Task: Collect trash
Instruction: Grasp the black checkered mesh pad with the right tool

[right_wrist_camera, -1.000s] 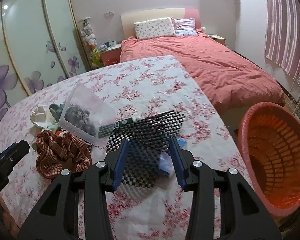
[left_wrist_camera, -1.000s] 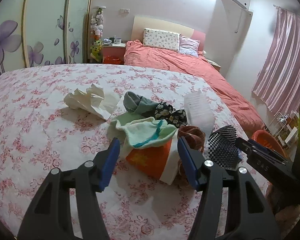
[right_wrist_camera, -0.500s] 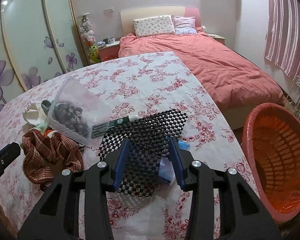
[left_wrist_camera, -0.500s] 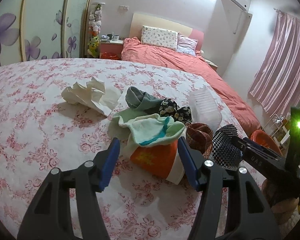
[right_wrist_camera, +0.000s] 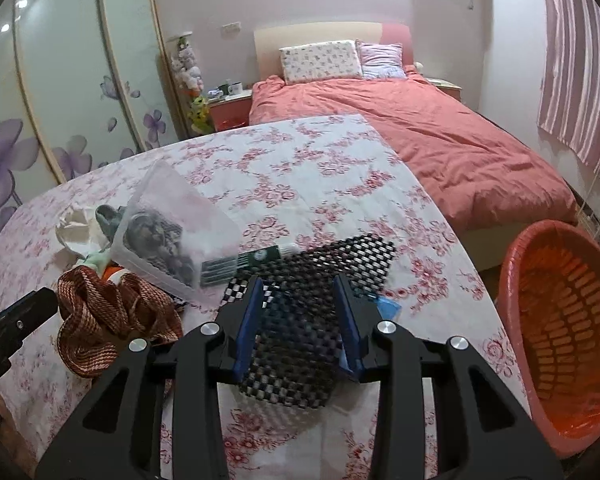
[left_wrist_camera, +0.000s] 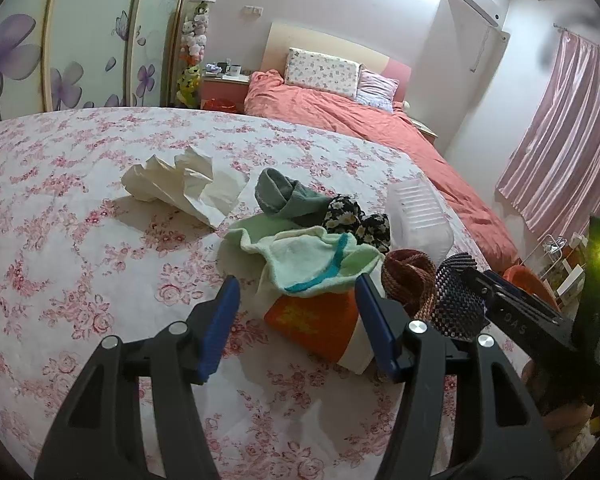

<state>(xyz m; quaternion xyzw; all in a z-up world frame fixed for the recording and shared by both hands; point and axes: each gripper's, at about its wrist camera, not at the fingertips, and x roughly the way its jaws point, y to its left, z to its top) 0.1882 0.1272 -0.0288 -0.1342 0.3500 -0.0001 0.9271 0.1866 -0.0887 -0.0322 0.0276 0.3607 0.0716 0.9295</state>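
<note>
Change since a moment before: my right tongs point(right_wrist_camera: 298, 312) had narrowed around the black checkered mat point(right_wrist_camera: 300, 344) and were closing, the mat between the pads and bunching up; my left tongs point(left_wrist_camera: 296, 312) kept their gap and place.
Right tongs: narrow and closing on the mat, blue pads against its edges as far as I could see; I judged the grip begun but not yet firm.
Left tongs: held wide and empty, hovering just in front of the orange packet point(left_wrist_camera: 316, 324) under the pale green cloth point(left_wrist_camera: 312, 260).
Bench: covered by a pink flowered cloth point(left_wrist_camera: 80, 260), with everything heaped near its right end.
Left on the bench: crumpled white paper point(left_wrist_camera: 180, 184), grey sock point(left_wrist_camera: 284, 196), clear plastic box point(right_wrist_camera: 176, 228), brown woven strap point(right_wrist_camera: 108, 320), green tube point(right_wrist_camera: 256, 260), small blue scrap point(right_wrist_camera: 388, 306) beside the mat.
Basket: the orange basket point(right_wrist_camera: 560, 320) stood just off the bench's right edge; what I could see of its inside held nothing.
Progress: I judged the job barely started, with the mat as first pick and all else waiting.
</note>
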